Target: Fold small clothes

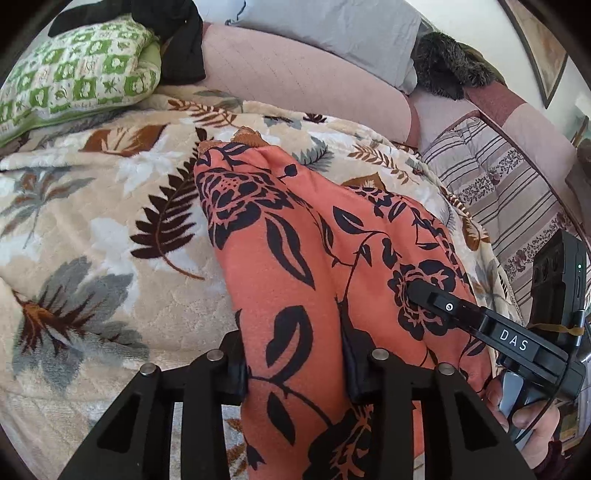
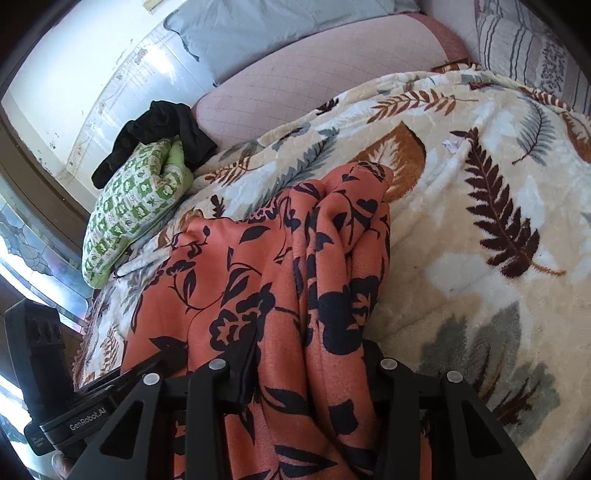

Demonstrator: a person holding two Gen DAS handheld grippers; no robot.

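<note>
Left wrist view: a cream blanket (image 1: 110, 221) printed with brown and grey leaves covers the bed and fills most of the frame. Behind it lie a pink quilted bolster (image 1: 295, 81), a grey pillow (image 1: 332, 29) and a striped quilt (image 1: 498, 184) at the right edge. A green-and-white patterned cushion (image 1: 74, 74) sits at the far left with a black garment (image 1: 181, 44) draped on it.

The orange cloth with black flowers (image 1: 295, 240) lies on the blanket, drawn up toward both tools in long folds. The left gripper (image 1: 295, 373) is clenched on a bunched width of that cloth, its 2 fingers pressing the fabric from either side. The right gripper (image 1: 421, 291) reaches in from the right, its tip on the same cloth, with a hand (image 1: 532, 424) around its handle.

In the right wrist view, the right gripper (image 2: 306, 369) likewise grasps a gathered fold of the orange cloth (image 2: 258, 277), and the left tool's body shows at the lower left.
</note>
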